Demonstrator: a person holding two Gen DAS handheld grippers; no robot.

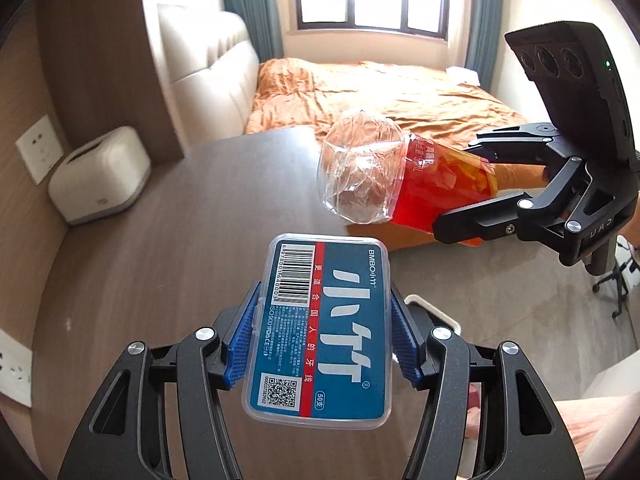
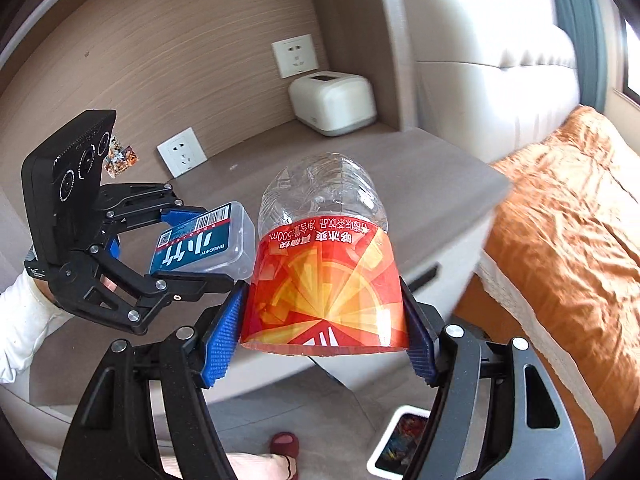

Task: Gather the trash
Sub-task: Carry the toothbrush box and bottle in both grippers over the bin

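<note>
My left gripper (image 1: pixel 322 334) is shut on a clear plastic floss box (image 1: pixel 320 328) with a blue and red label, held above the nightstand top (image 1: pixel 180 240). My right gripper (image 2: pixel 322 328) is shut on an empty clear plastic bottle (image 2: pixel 324 264) with a red and orange label, its base pointing away from me. In the left wrist view the bottle (image 1: pixel 384 176) hangs to the right, over the nightstand's edge, in the right gripper (image 1: pixel 476 188). In the right wrist view the left gripper (image 2: pixel 200 244) holds the floss box (image 2: pixel 204 240) to the left of the bottle.
A white tissue box (image 1: pixel 100 174) stands at the back of the nightstand by the wood wall with outlets (image 2: pixel 182 152). A bed with an orange cover (image 1: pixel 380 96) lies beyond. A white bin (image 2: pixel 400 440) with colourful contents sits on the floor below, near a slippered foot (image 2: pixel 285 446).
</note>
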